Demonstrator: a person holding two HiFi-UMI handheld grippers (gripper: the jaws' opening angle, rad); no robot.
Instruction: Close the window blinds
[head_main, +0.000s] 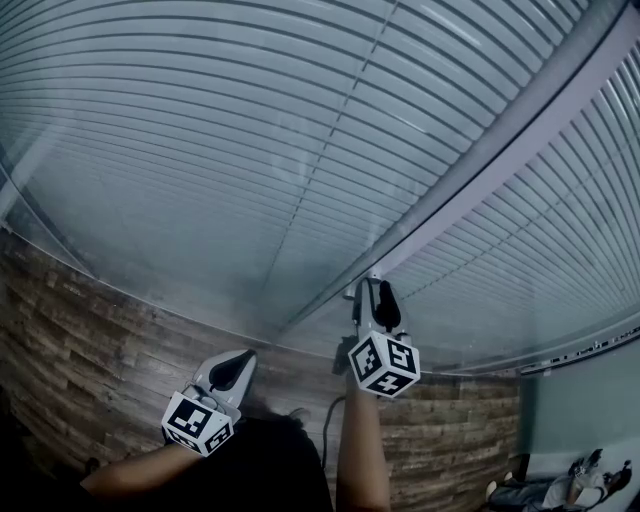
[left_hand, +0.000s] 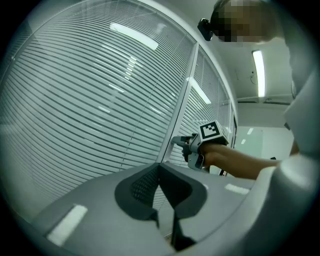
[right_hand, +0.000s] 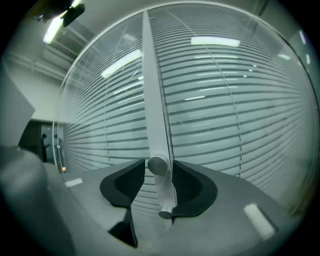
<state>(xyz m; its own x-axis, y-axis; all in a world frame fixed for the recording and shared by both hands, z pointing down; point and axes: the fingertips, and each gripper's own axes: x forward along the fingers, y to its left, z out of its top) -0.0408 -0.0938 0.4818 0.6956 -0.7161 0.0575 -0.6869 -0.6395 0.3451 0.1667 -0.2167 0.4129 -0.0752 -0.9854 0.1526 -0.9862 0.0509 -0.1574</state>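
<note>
Lower centre, at mullion: right gripper (right_hand: 158, 169) jaws wide around blind knob (right_hand: 163, 192), unclamped; left gripper (left_hand: 160, 169) closed, empty. Next, likely: reclamp, twist knob.

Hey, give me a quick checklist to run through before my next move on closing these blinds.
1. Control knob on the window frame sits between the right gripper jaws: ok.
2. Right gripper's pads press on the knob: not ok. The jaws stand open, with a gap showing beside the knob.
3. Left gripper is shut, empty and held back from the blinds: ok.
4. Right gripper points straight at the frame, with the knob centred in its view: ok.
5. Slats are fully closed: cannot tell. Thin dark lines show between them.
</note>
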